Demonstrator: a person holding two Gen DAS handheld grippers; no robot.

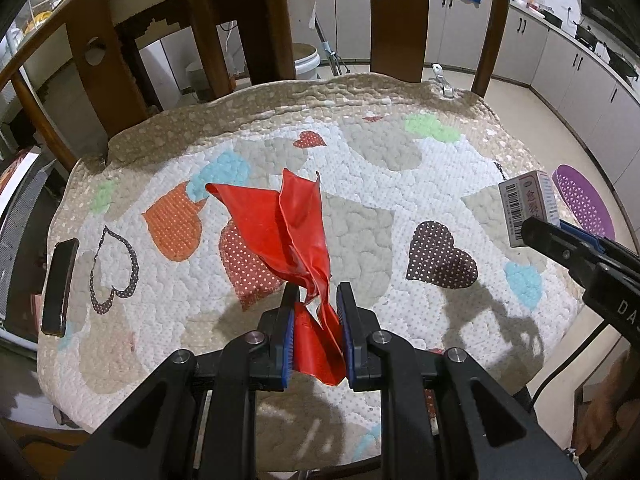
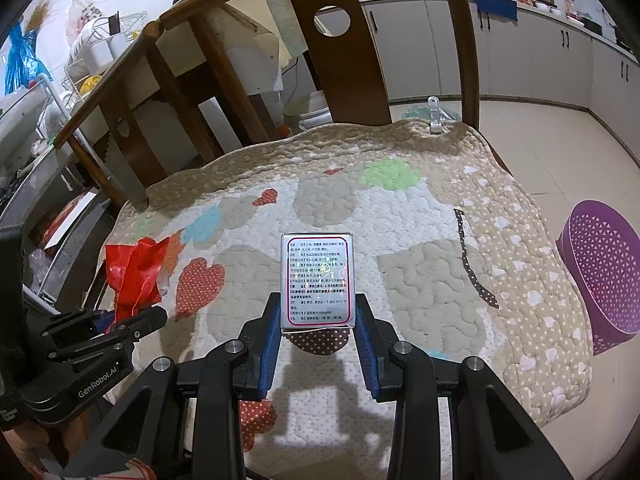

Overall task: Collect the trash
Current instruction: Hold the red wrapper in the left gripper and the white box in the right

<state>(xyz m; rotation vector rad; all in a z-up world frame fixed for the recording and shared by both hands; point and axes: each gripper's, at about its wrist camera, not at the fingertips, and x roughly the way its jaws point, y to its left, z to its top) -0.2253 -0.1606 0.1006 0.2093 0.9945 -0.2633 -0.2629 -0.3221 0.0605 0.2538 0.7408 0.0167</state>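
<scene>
Quilted cushion (image 1: 360, 168), beige and white with coloured hearts, covers the seat of a wooden chair (image 1: 394, 20); all places below are given from this cushion.

Beyond its far edge: two chair back slats, each with a round hole, and a pale clip (image 1: 442, 82) at the far right corner. Past the right edge, on the tiled floor, sits a purple perforated basket (image 2: 604, 276), apart from the cushion. A dark flat object (image 1: 59, 286) lies at the left edge; what it is cannot be told.

Above the cushion's near middle, the left gripper (image 1: 316, 300) is clamped on a crumpled red plastic scrap (image 1: 288, 232). The scrap's lower end is pinched between the blue pads, jaws nearly together; its wider end fans out towards the cushion centre. Whether the free end rests on the fabric is unclear.

Over the near right part of the cushion, the right gripper (image 2: 316, 312) holds a small printed box (image 2: 318, 280) upright by its two side faces, jaws narrow, pads pressed on the box. The face towards the camera carries red-bordered text; the left wrist view shows a barcode on another side. The box casts a shadow on the cushion below.

The two grippers stand well apart from each other.
</scene>
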